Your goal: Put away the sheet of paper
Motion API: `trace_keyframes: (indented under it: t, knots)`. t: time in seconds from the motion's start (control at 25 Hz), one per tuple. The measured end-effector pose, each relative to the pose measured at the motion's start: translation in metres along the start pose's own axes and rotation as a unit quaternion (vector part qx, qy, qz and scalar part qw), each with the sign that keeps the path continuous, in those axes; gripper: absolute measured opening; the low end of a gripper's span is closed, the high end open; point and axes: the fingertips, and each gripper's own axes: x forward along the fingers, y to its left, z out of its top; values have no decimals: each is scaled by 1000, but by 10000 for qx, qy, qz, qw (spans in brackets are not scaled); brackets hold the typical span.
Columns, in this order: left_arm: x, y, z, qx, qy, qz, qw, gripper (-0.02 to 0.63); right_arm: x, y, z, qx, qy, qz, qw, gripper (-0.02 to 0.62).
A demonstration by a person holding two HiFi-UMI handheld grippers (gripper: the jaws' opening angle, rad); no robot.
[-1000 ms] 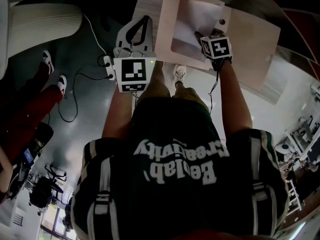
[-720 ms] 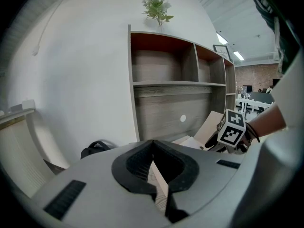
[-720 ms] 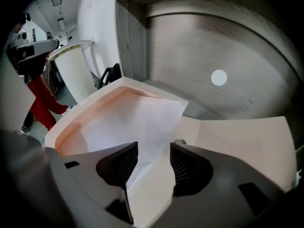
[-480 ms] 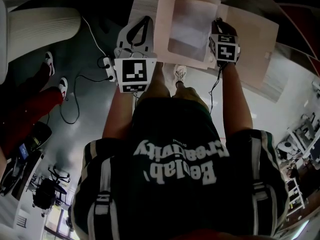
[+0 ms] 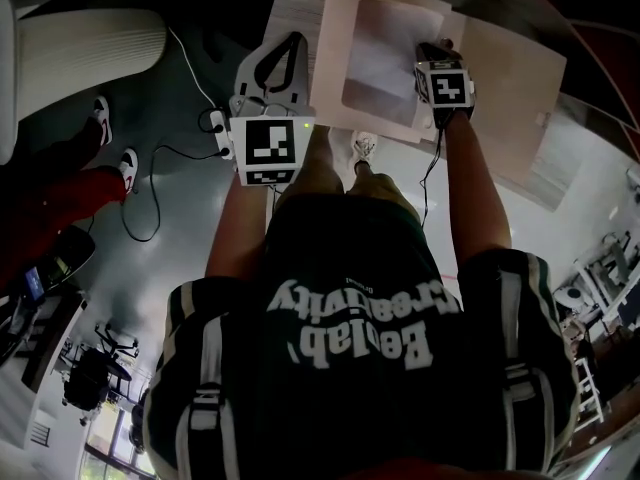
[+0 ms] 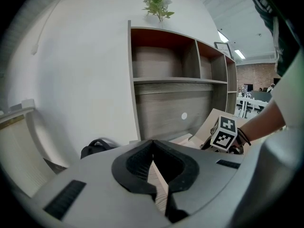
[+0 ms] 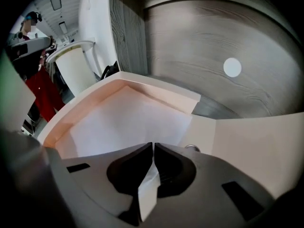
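An open pale pink box (image 5: 330, 38) lies on the wooden table top, and the white sheet of paper (image 5: 378, 53) rests inside it. My right gripper (image 5: 428, 56) stands at the sheet's right edge. In the right gripper view its jaws (image 7: 153, 145) have just been closing and are shut on a strip of the sheet (image 7: 128, 122), which runs between the pads. My left gripper (image 5: 287, 43) hangs at the table's left edge, shut and holding nothing (image 6: 152, 141). The box's lid flap (image 7: 256, 146) lies open to the right.
A wooden shelf unit (image 6: 166, 80) with a plant on top rises behind the table. A black bag (image 6: 97, 147) sits at the left. A white chair (image 5: 90, 43), floor cables (image 5: 150, 168) and a person in red trousers (image 5: 60, 203) are on the left.
The right gripper slid right from over the sheet to the box's right side. The sheet, bowed up a second ago, now lies flatter. The left gripper has kept still.
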Motion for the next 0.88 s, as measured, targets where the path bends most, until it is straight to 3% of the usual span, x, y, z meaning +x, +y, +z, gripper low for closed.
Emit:
trace_keyframes:
  t: [0.88]
  knots:
    - [-5,17,-5,-51,-9,41,10000,20,4,22,19,-122,-9,-8,9999,41]
